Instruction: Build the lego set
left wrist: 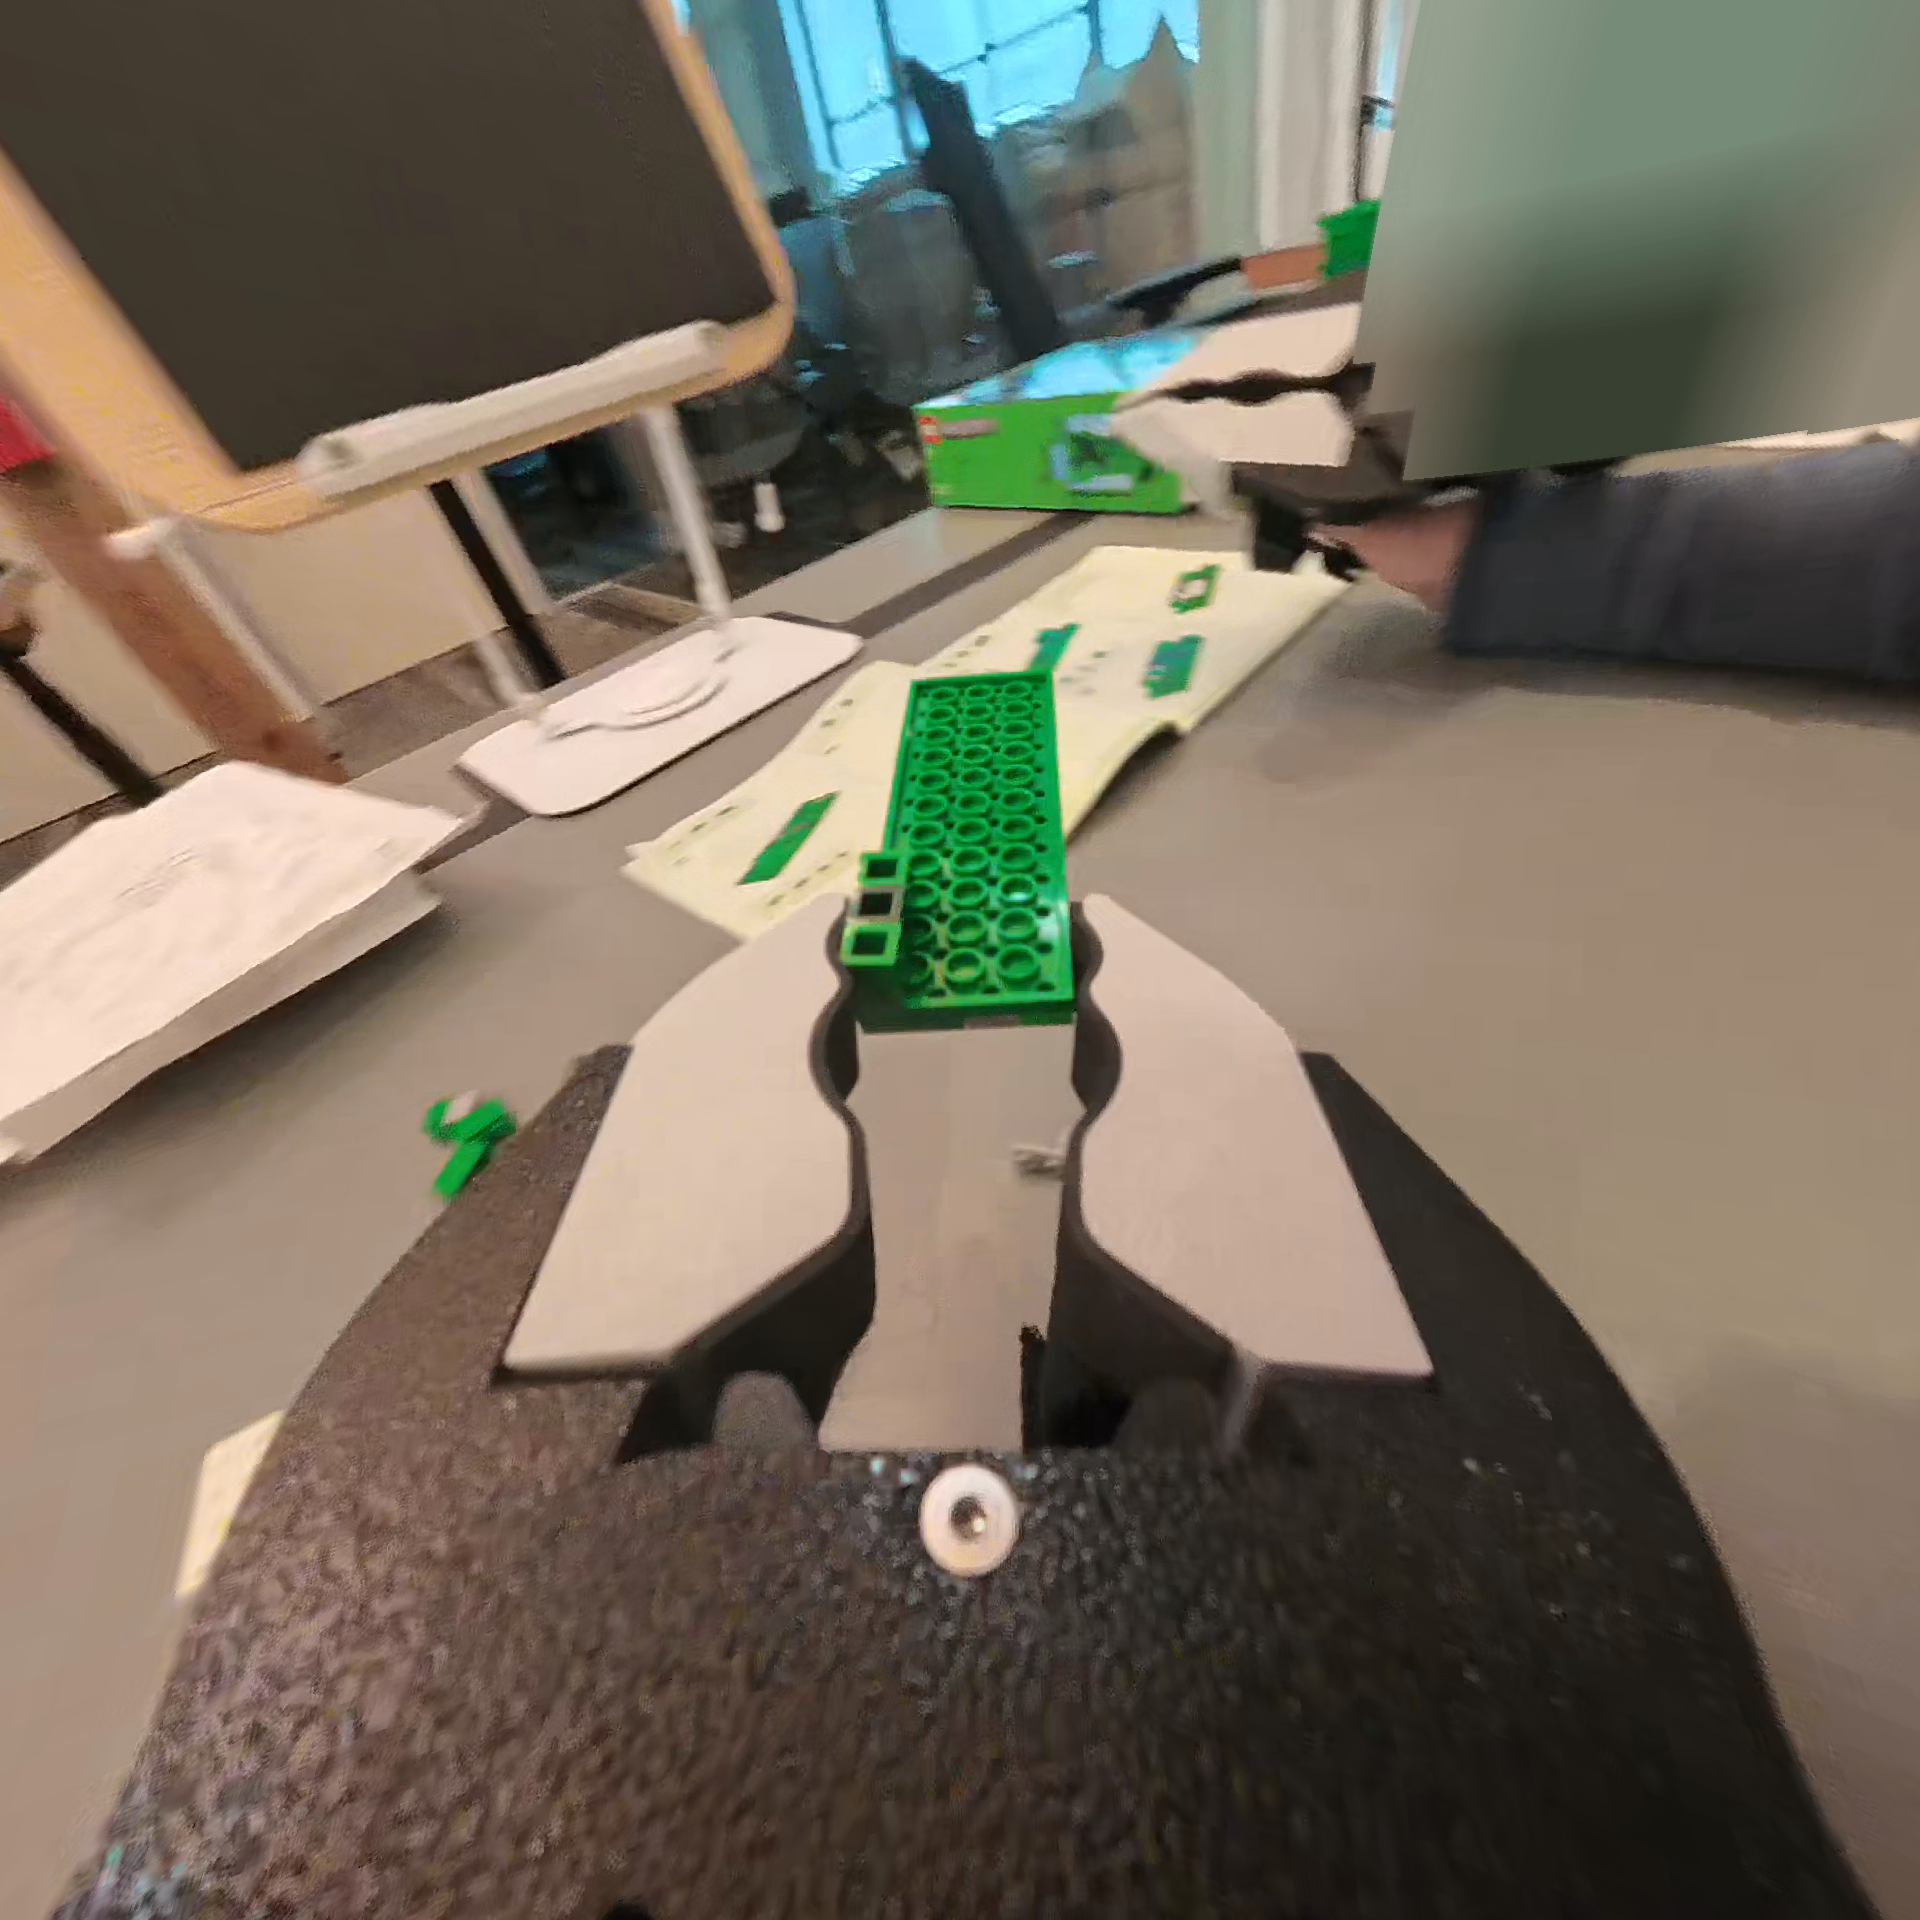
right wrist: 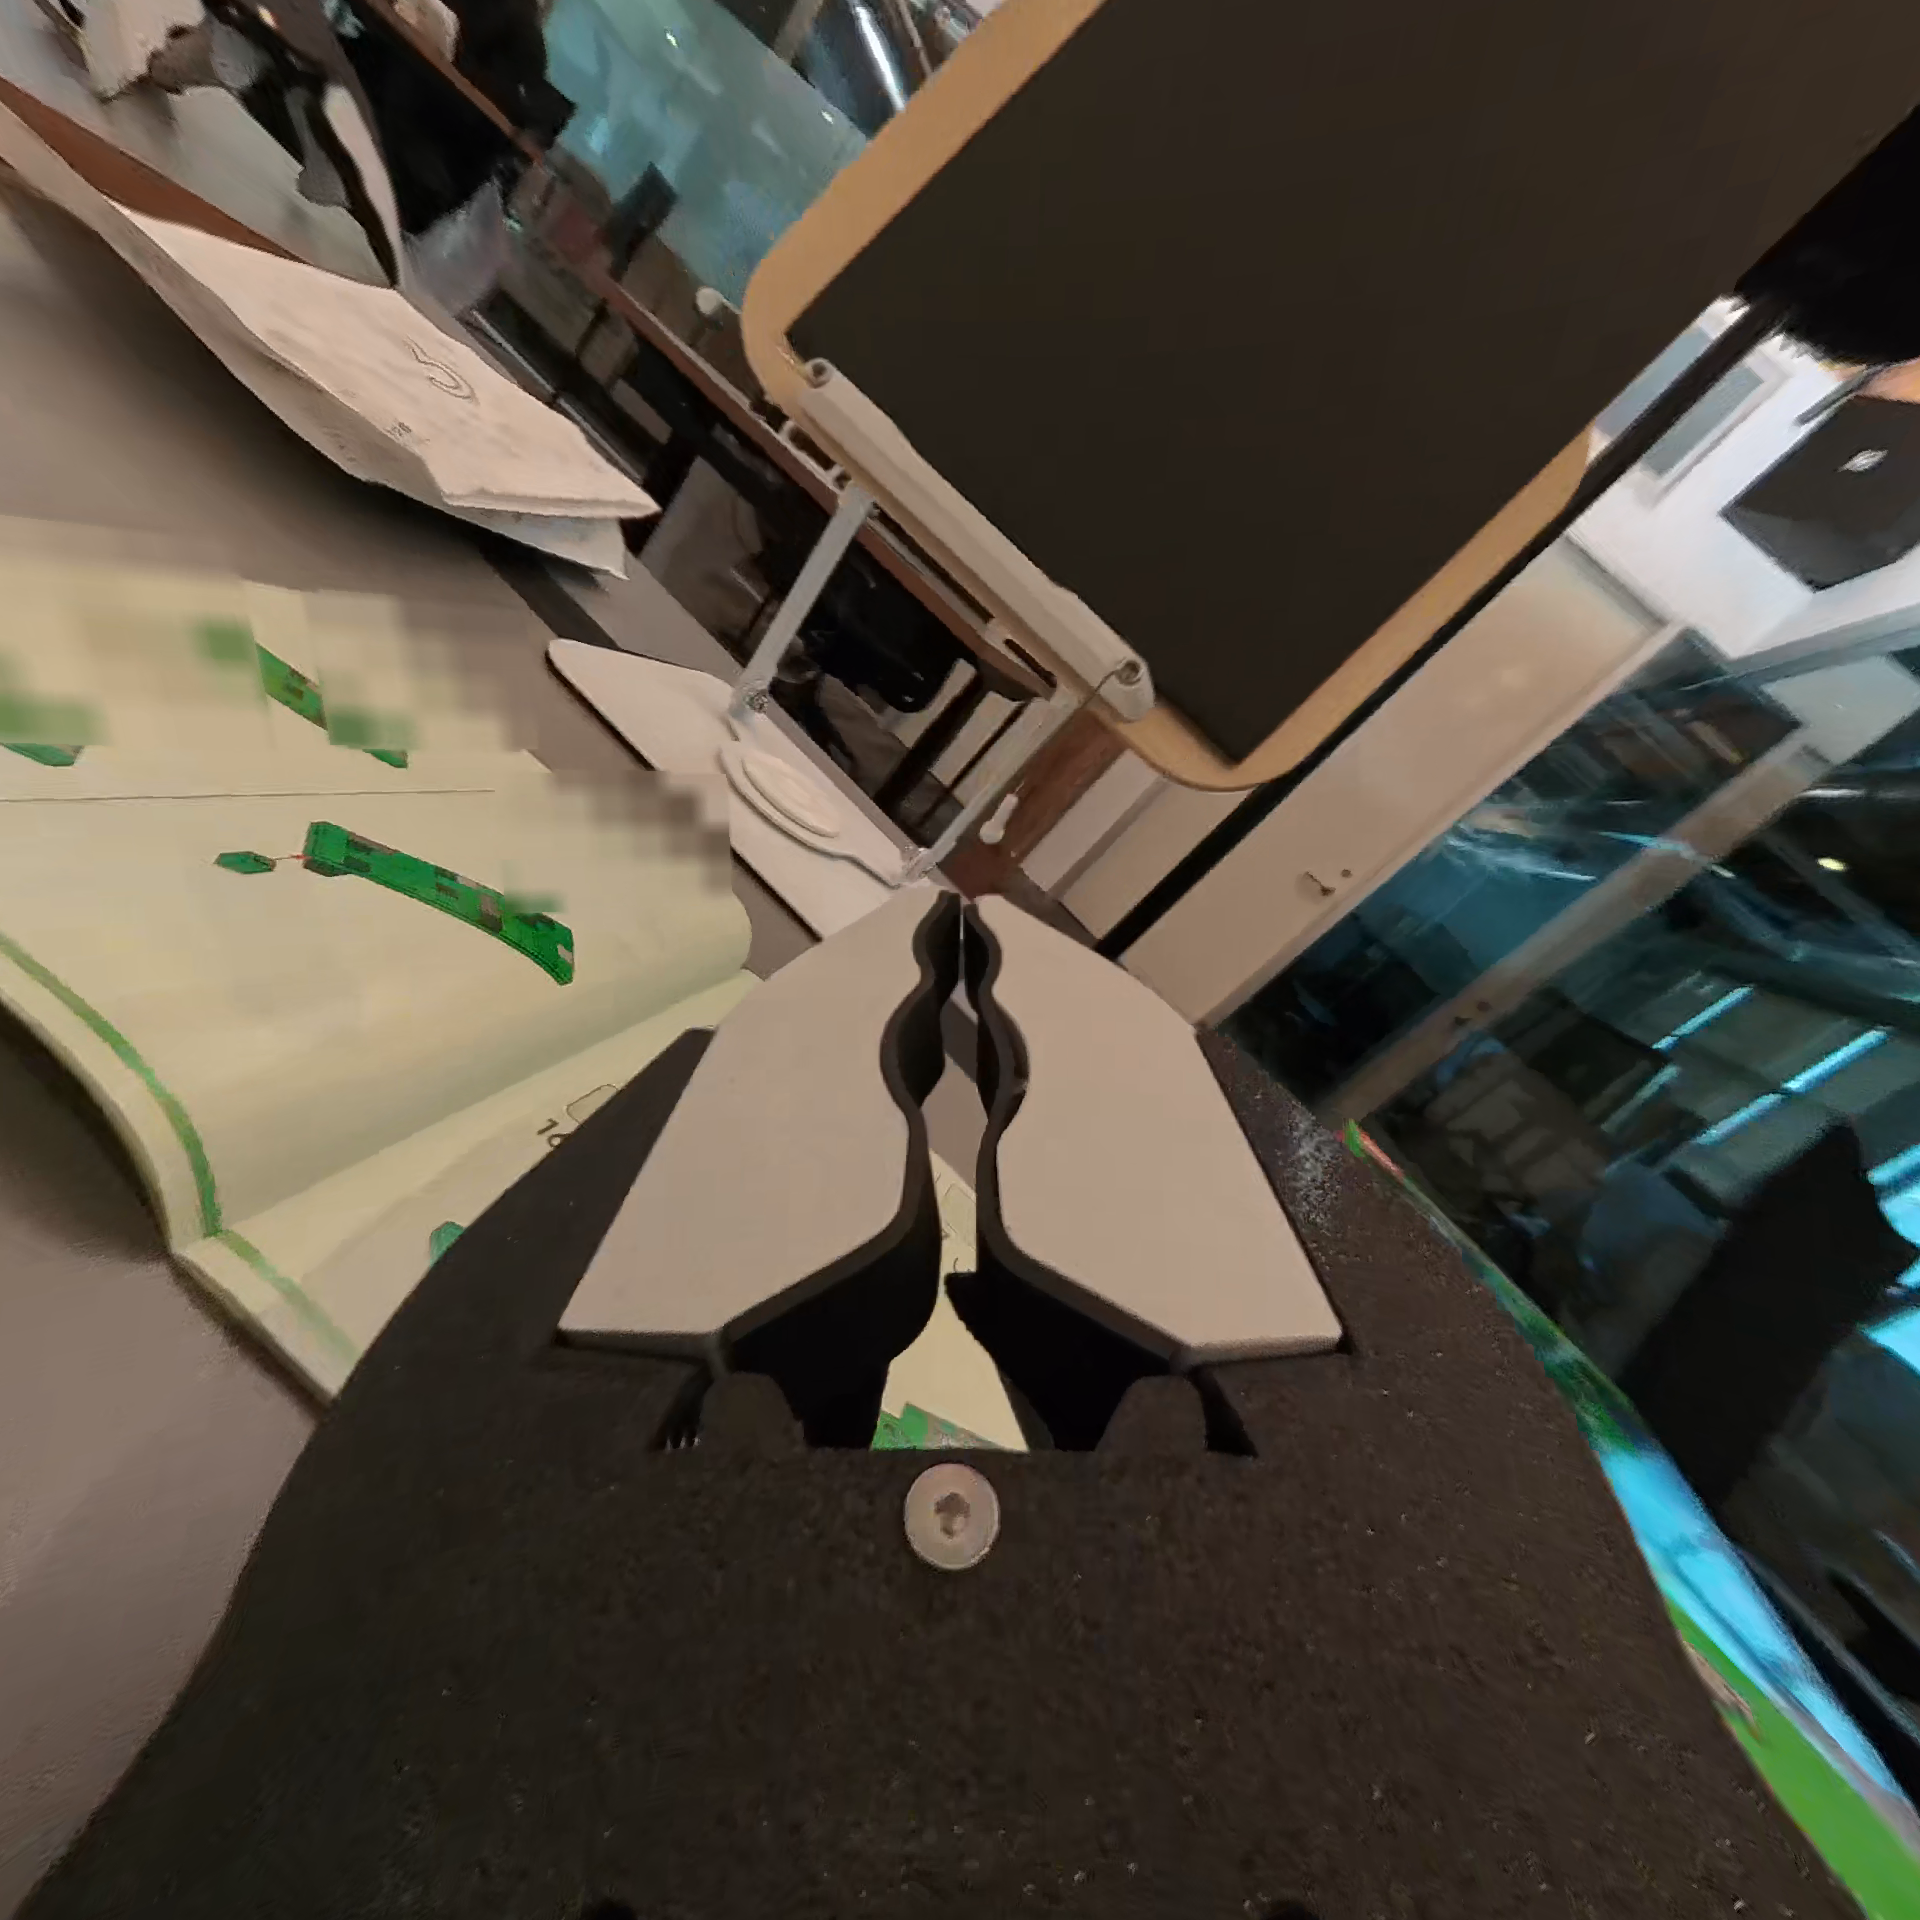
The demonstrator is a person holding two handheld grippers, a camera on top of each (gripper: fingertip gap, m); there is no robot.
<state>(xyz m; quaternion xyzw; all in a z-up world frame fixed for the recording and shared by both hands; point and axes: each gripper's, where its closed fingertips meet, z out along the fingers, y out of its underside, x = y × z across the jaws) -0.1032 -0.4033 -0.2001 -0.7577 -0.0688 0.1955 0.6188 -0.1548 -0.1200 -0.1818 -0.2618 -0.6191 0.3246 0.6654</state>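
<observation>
Green lego plate point(left wrist: 977, 852), studs down, clamped at its near end by the left tool point(left wrist: 966, 966), projects over the instruction booklet point(left wrist: 1039, 727). Risk: its long unsupported span may pivot loose. Right tool point(right wrist: 961, 935), beside the booklet, is nearly closed and empty.

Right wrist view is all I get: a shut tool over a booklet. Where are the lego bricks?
Observer: The left tool grips a long green plate by its near end.
Operator: Is the plate studs up?
Observer: No, its hollow underside faces up, showing rows of round tubes.
Operator: Any loose bricks about?
Observer: A few small green pieces lie on the table, left of that tool.
</observation>
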